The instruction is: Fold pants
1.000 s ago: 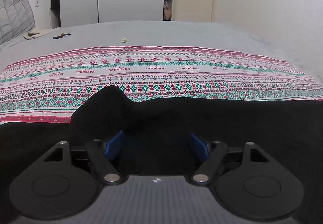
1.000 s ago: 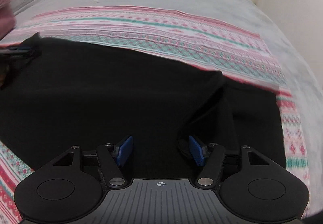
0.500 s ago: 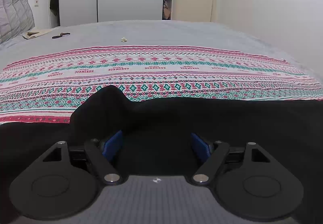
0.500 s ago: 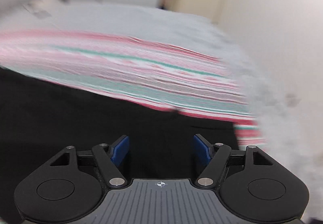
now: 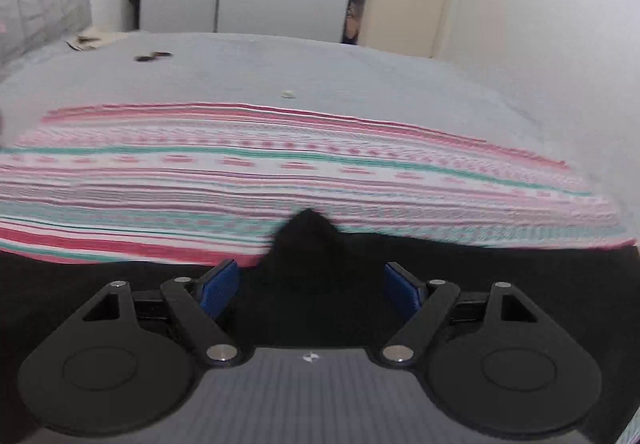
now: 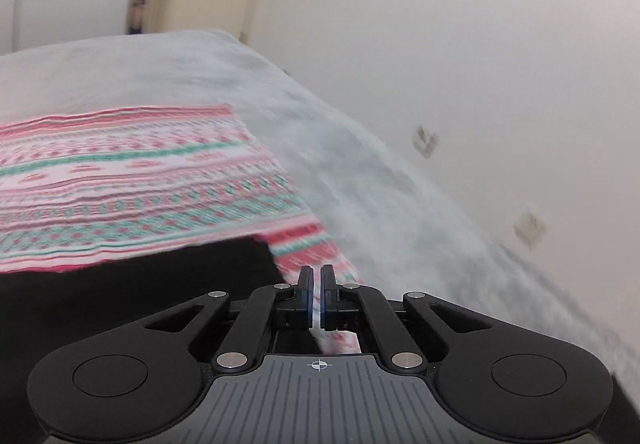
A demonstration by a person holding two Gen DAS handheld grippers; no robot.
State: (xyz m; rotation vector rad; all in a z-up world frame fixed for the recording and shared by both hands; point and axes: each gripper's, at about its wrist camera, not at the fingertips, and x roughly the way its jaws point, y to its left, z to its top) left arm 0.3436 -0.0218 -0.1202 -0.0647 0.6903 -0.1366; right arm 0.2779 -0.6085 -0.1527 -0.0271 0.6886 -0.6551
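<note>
Black pants (image 5: 304, 296) spread on patterned blanket (image 5: 280, 172) | left hand-held gripper (image 5: 312, 286) held apart over a raised fold | right hand-held gripper (image 6: 316, 294) closed, apparently empty, beside pant corner | corner should be pinched cleanly.

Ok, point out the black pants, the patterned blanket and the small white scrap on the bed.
black pants (image 5: 308, 244), left wrist view, raised peak.
patterned blanket (image 5: 280, 160), left wrist view, green stripe.
small white scrap (image 5: 288, 94), left wrist view, its middle.

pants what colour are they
Black pants; clearest in the left wrist view.
</note>
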